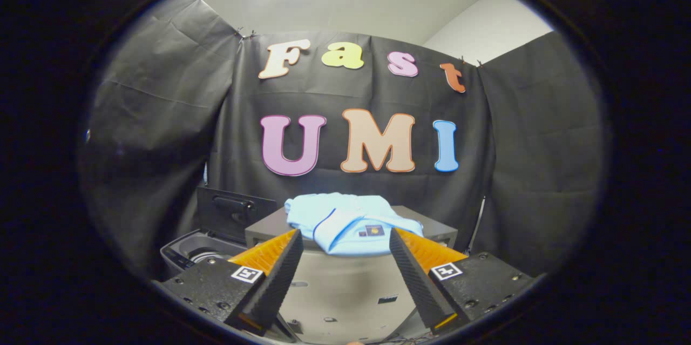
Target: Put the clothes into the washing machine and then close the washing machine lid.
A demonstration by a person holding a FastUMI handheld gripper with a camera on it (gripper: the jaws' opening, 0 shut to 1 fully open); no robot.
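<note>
A light blue garment (345, 223) lies bunched on top of a grey box-shaped stand (345, 280), just ahead of my fingers and level with their tips. My gripper (345, 239) is open, its two black ridged fingers (283, 275) spread wide with nothing between them; the garment's near edge sits in line with the gap. To the left of the stand, lower down, is the washing machine (189, 253), its dark lid (235, 210) standing raised behind the open drum.
Black cloth walls close the booth behind and on both sides. The grey stand fills the space right in front of the fingers; the washer's open top lies to its left.
</note>
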